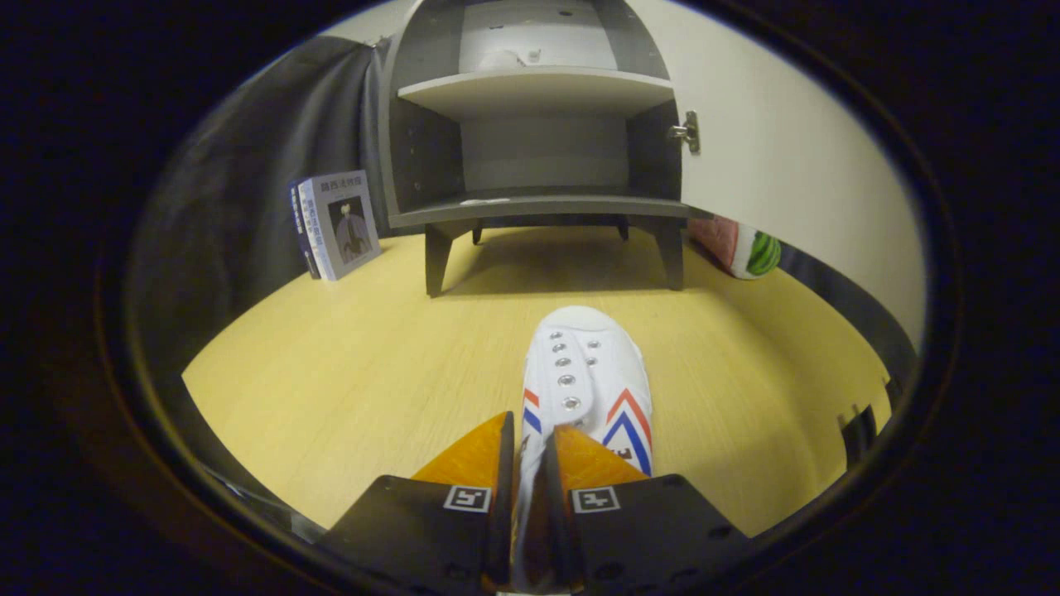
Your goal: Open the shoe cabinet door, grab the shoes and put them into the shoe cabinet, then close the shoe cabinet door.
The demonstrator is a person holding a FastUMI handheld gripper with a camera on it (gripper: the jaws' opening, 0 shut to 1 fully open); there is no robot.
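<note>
Gripper view: heel end of the white canvas shoe with red and blue chevron stripes (592, 377) hidden behind the fingers; only toe cap, eyelet rows and side stripes visible. Cannot tell whether the shoe is lifted or resting on the yellow wood-grain floor (348, 364).

Hand-held gripper (530, 434): fingers drawn nearly together, a thin strip of the shoe's white edge caught in the narrow gap between them. Both fingers (476, 455) appear to press on that strip, so it is pinching the shoe near its opening. Shoe points straight ahead, toe away from the fingers.

Well beyond the toe: grey wooden shoe cabinet on short legs (538, 149), upper part cut off. One shelf seen inside, lower compartment bare; something pale lies in the upper compartment, too small to make out. White cabinet door (787, 165) swung wide open to the right of the fingers, metal hinge (687, 131) at its inner edge.

Ahead and left: a blue-and-white book (335, 223) stands tilted against the dark cloth wall (248, 165), beside the cabinet, cover detail unclear.

Ahead and right: a watermelon-patterned soft object (745, 248), partly hidden under the door's lower edge
</note>
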